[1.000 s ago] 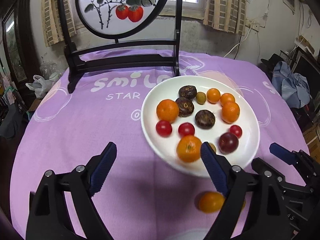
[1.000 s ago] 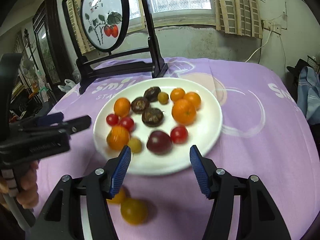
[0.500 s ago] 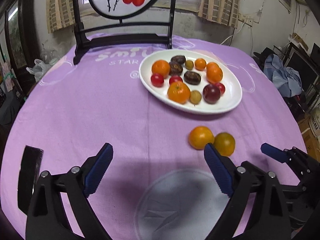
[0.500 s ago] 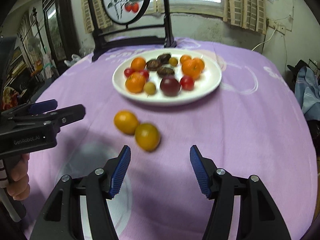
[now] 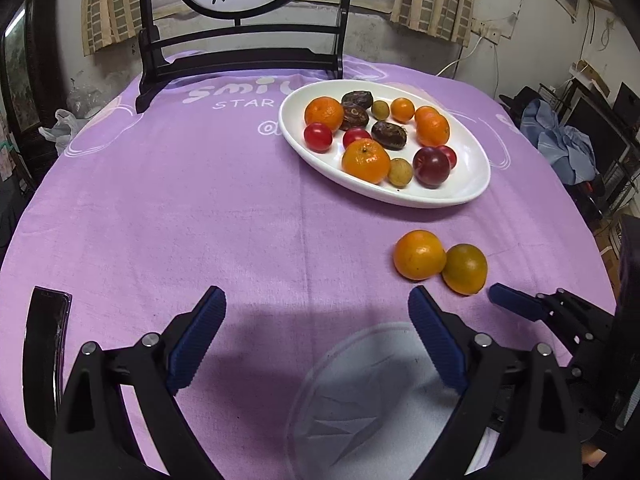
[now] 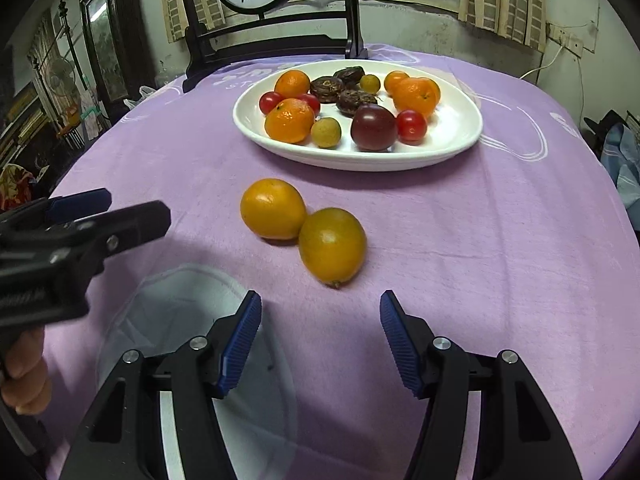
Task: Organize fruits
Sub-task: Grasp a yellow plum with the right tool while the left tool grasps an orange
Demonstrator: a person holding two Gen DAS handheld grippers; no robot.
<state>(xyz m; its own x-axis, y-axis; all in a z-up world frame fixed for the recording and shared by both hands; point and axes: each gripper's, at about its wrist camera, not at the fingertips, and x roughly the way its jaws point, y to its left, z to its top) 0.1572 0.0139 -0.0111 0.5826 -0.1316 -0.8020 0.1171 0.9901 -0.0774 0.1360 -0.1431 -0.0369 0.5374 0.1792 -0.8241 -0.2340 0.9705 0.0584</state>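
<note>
Bench (image 5: 200,208): round, under a purple cloth; carries everything below.
Screen stand (image 5: 240,52): dark wooden frame at 12 o'clock of the bench, painted with red fruit.
White plate (image 6: 456,136): toward 1 o'clock in the left wrist view; holds tangerines, cherry tomatoes, a dark plum (image 6: 374,127), wrinkled brown fruits and small yellow-green ones.
Clear lid or dish (image 6: 188,320): faint, see-through, at 6 o'clock on the cloth; I cannot tell which.
Left tool (image 5: 316,336): jaws wide apart, nothing between them, low over the cloth at 6 o'clock.
Right tool (image 6: 320,336): jaws spread, empty, pointing at the loose pair.
Yellow-green orange (image 6: 332,246): on the cloth, off the plate, just ahead of the right tool, touching its neighbour.
Orange (image 6: 273,208): on the cloth at 10 o'clock of the greener one, near the plate rim.
Step in hand: likely lining up to collect the two loose fruits; neither is gripped yet.
Next move: the right tool should advance, straddle the nearer fruit at its widest part and close gently, since it may roll against its neighbour.
</note>
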